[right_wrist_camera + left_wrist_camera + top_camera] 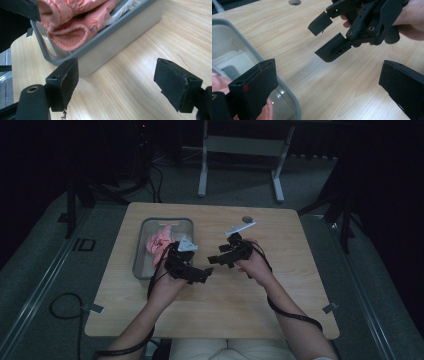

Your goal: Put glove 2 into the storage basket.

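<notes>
Overhead, left gripper [204, 274] and right gripper [214, 260] meet near table [280, 285] centre, jaws spread wide, both empty. Grey tray [141, 245] toward table's left edge, pink cloth [159, 242] inside. Right gripper view adds detail: ribbed cuff on cloth [72, 30], white fabric beneath, tray wall [117, 45] close ahead.

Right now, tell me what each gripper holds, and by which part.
Nothing is held. The left gripper and the right gripper are both open over the table, beside the tray holding the pink cloth.
</notes>
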